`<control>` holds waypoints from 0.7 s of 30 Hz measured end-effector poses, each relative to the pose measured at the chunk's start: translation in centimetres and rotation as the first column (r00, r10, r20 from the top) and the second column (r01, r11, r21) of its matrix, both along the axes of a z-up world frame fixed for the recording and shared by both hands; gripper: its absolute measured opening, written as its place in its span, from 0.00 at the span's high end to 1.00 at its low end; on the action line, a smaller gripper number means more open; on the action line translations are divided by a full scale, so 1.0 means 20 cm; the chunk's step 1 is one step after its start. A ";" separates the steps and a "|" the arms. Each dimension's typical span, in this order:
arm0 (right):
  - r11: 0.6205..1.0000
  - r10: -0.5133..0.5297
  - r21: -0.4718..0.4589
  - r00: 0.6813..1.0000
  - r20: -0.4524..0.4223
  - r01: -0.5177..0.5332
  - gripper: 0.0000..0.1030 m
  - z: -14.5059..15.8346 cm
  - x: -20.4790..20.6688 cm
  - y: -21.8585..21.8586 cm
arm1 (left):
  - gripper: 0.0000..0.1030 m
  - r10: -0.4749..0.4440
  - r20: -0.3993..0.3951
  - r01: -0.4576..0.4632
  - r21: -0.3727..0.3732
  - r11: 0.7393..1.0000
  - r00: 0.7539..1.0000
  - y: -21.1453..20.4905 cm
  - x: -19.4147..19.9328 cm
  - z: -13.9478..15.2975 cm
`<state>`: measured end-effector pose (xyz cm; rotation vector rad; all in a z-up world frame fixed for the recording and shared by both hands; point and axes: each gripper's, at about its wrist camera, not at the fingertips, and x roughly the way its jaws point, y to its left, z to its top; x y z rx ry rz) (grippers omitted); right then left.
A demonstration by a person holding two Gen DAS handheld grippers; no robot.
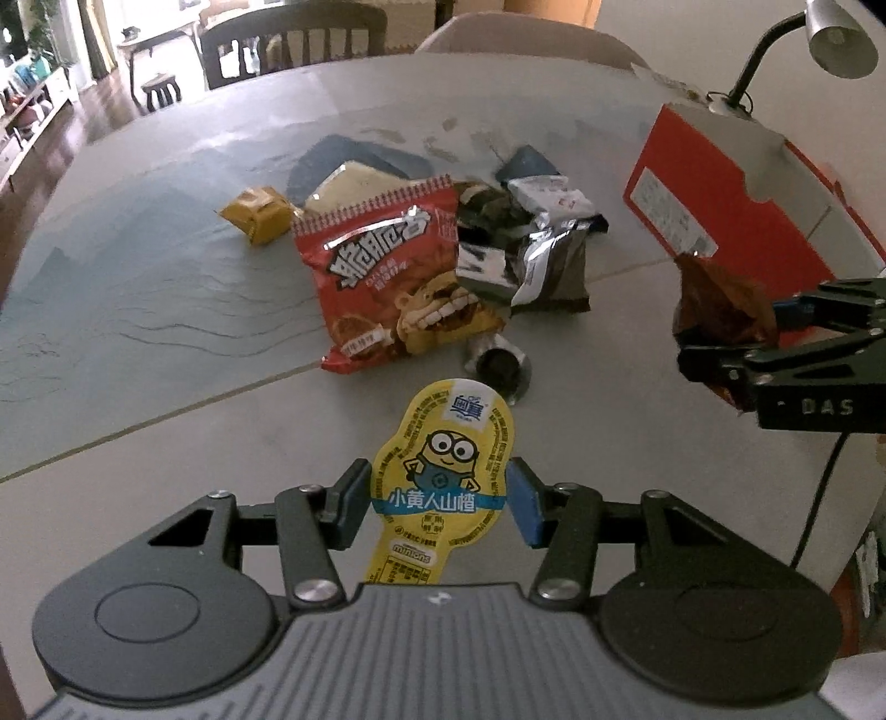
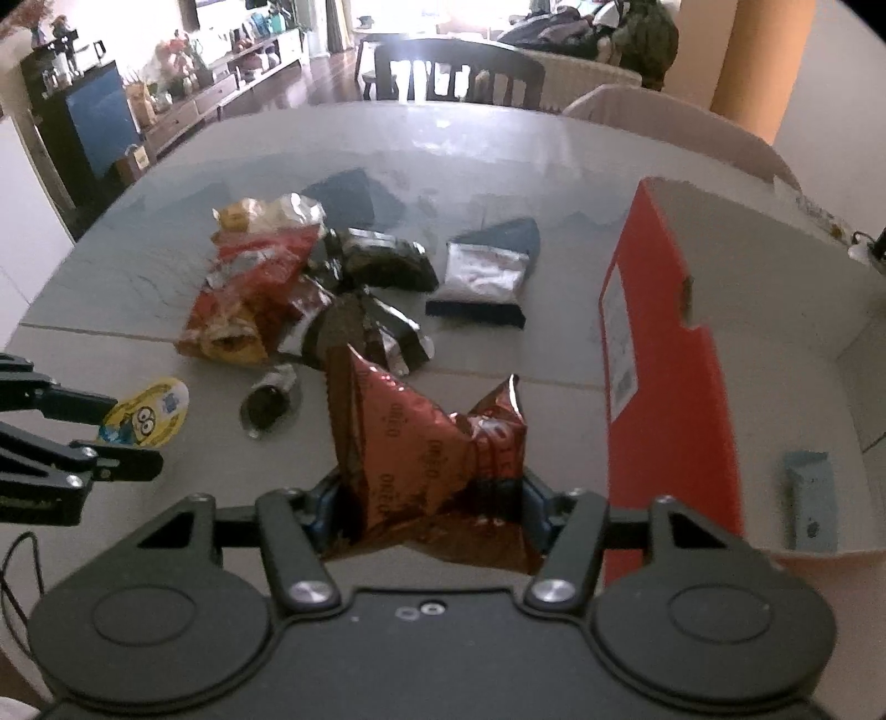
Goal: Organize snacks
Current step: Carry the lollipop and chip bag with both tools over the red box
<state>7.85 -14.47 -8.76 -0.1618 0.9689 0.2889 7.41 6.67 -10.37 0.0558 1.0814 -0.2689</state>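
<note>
In the left wrist view, a yellow Minions hawthorn snack pack (image 1: 443, 487) is clamped between the pads of the left gripper (image 1: 440, 507) at lower centre of the frame, the jaws partly closed against its two sides, and the pack is held clear of the surface (image 1: 138, 387). The same pack is seen at the left edge of the right wrist view, between dark fingers.

In the right wrist view, a crumpled dark red Oreo packet (image 2: 432, 471) is gripped by the right gripper (image 2: 429, 512) at lower centre, with the jaws partly closed on its lower part and its torn top standing upward. In the left wrist view that packet is seen at the right edge, held off the surface.

A heap of snacks is left in the middle of the surface: a red crisp bag (image 1: 387, 277) with a cartoon face, a small yellow packet (image 1: 257, 213) to its upper left, a silver and black foil bag (image 1: 526, 260) touching its right side, and a small round foil-wrapped piece (image 1: 498, 368) just below it.

An open red cardboard box (image 2: 664, 360) is seen at the right of the right wrist view, with a pale blue packet (image 2: 811, 498) lying inside it. A desk lamp (image 1: 830, 39) is seen at the upper right of the left wrist view.
</note>
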 end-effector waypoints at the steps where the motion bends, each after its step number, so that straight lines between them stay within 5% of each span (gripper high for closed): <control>1: 1.000 0.003 0.003 1.000 0.007 -0.003 0.42 0.02 -0.01 -0.01 | 0.50 0.003 0.007 -0.004 0.004 1.000 1.000 -0.01 -0.01 0.02; 21: 0.998 -0.032 0.053 0.988 0.150 0.024 0.42 0.45 -0.02 -0.28 | 0.50 -0.043 0.174 0.051 -0.042 0.998 0.984 -0.35 0.09 0.48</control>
